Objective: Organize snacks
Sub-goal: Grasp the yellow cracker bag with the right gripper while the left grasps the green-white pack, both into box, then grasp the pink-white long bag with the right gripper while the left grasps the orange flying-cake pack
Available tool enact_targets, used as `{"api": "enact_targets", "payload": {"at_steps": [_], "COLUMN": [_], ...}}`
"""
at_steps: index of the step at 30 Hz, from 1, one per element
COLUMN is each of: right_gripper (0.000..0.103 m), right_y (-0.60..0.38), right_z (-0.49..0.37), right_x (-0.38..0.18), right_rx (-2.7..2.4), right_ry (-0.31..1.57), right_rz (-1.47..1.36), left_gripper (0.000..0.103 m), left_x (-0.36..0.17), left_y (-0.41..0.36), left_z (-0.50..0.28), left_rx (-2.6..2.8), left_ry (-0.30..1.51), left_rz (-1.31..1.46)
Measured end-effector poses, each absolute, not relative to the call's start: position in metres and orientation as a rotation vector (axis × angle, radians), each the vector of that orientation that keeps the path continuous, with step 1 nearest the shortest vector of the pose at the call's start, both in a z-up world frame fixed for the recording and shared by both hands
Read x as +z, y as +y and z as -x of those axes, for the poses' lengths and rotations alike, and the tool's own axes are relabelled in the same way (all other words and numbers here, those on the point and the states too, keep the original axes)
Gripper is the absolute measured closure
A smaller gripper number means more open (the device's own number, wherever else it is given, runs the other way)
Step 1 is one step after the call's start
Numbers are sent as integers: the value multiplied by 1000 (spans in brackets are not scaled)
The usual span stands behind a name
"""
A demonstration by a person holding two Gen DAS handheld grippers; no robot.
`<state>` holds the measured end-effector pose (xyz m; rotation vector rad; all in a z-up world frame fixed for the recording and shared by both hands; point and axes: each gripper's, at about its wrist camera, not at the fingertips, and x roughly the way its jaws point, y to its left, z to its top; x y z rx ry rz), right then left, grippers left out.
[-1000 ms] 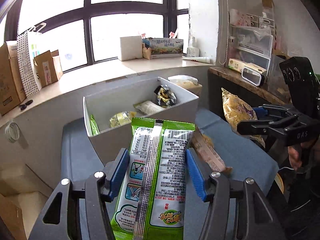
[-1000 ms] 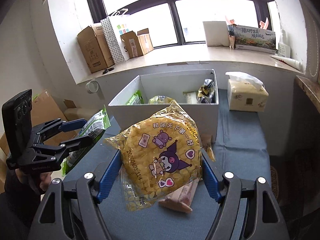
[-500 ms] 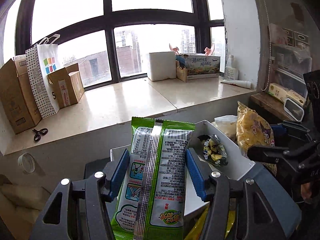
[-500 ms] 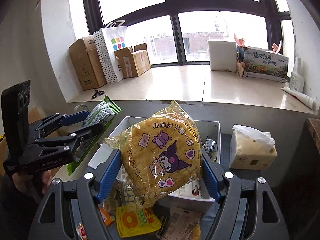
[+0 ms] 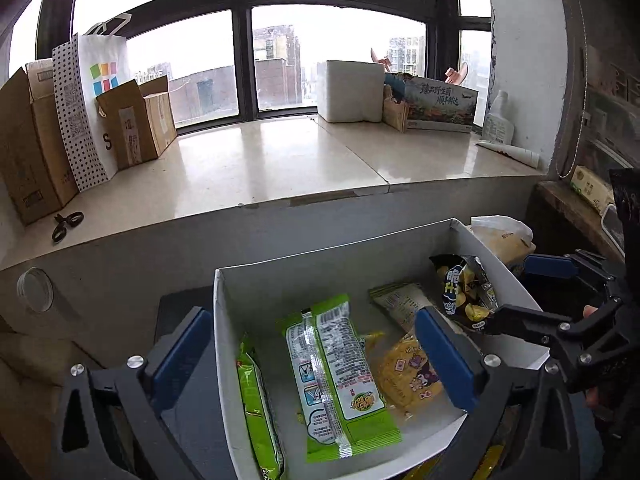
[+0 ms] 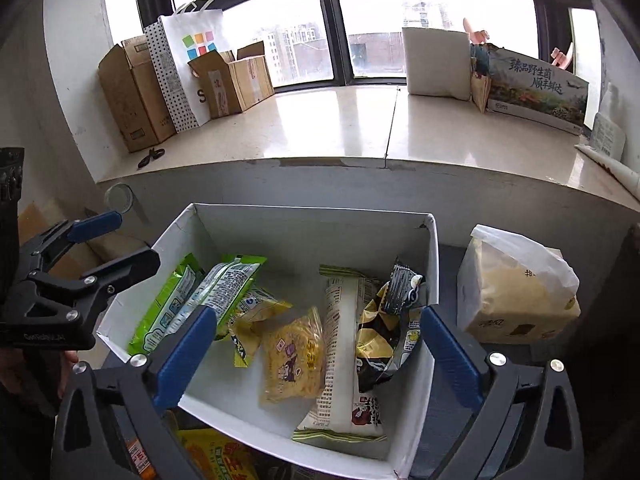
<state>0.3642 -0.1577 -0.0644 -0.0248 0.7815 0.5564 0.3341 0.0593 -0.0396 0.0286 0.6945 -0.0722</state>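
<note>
Both grippers standing wide over the white box, nothing between their pads.

My left gripper point(image 5: 316, 356) and right gripper point(image 6: 316, 352) have just been opening and are now holding nothing. The green packet point(image 5: 336, 376) is lying flat inside the white box point(image 6: 308, 232), and the yellow cartoon bag point(image 6: 294, 354) is resting beside it among other snacks; a tissue pack point(image 6: 516, 292) is sitting just right of the box.

Daylit window point(image 5: 336, 36) (pale sill point(image 5: 280, 164))
</note>
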Motion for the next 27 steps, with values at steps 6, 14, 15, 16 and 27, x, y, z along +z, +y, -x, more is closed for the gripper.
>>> {"api": "enact_targets", "payload": {"at_steps": [6, 14, 15, 16, 27], "right_gripper": [0, 0, 0, 0, 0], "right_y": [-169, -191, -196, -201, -228], "right_z": [-346, -272, -258, -243, -159], "right_x": [-48, -17, -14, -13, -91], "right_rx": [529, 581, 590, 601, 504], "right_ry": [722, 614, 594, 582, 733], "right_rz": [33, -30, -46, -64, -142], "left_gripper": [0, 0, 0, 0, 0], "left_x": [-37, -14, -14, -14, -52], "left_y": [66, 63, 62, 60, 52], "left_z": [-320, -251, -238, -225, -113], "left_rx": [-73, -92, -105, -110, -79], "left_ry": [703, 651, 644, 639, 698], "left_rz": [12, 9, 12, 5, 9]}}
